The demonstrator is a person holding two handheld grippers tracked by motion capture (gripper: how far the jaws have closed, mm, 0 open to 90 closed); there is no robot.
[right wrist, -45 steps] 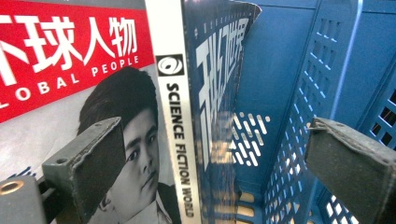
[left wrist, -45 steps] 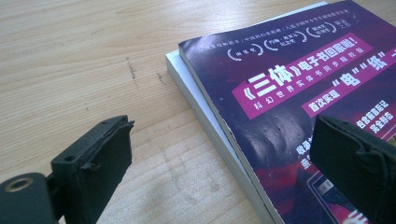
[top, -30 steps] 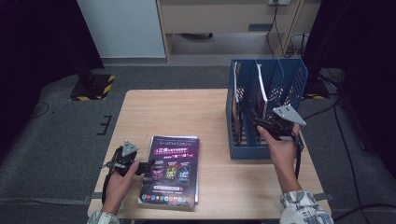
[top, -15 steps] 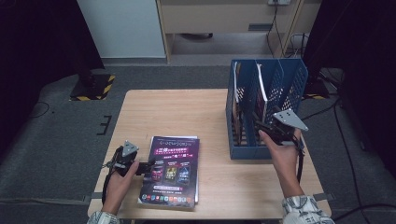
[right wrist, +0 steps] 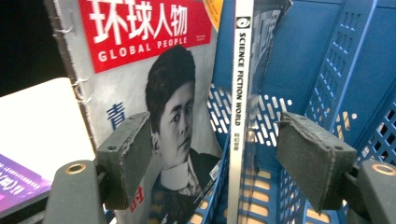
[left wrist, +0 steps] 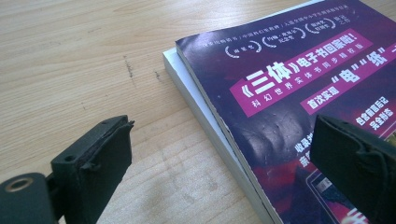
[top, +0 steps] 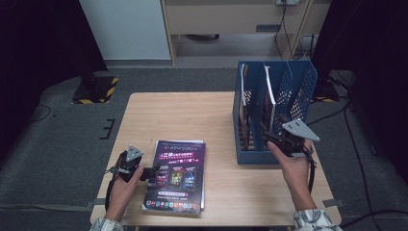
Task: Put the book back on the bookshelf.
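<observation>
A purple magazine (top: 178,175) lies flat on top of a white-edged book (left wrist: 187,79) near the table's front left. My left gripper (top: 153,171) rests open beside it, and in the left gripper view (left wrist: 224,163) the jaws straddle the stack's left edge without touching it. A blue file rack (top: 293,82) stands at the right with magazines upright in it. My right gripper (top: 272,136) points into the rack. In the right gripper view (right wrist: 219,140) the jaws have just been closing; the white "Science Fiction World" spine (right wrist: 240,93) stands between them, untouched. A "Global People" magazine (right wrist: 154,93) leans to its left.
The wooden table (top: 192,115) has bare room at its back left and middle. A yellow-and-black striped base (top: 96,89) sits on the dark floor to the left. A cabinet stands beyond the table, and cables (top: 356,159) run along the right.
My right gripper has drawn back a little toward the table's near edge at the rack front. The left gripper and the purple magazine have not moved.
</observation>
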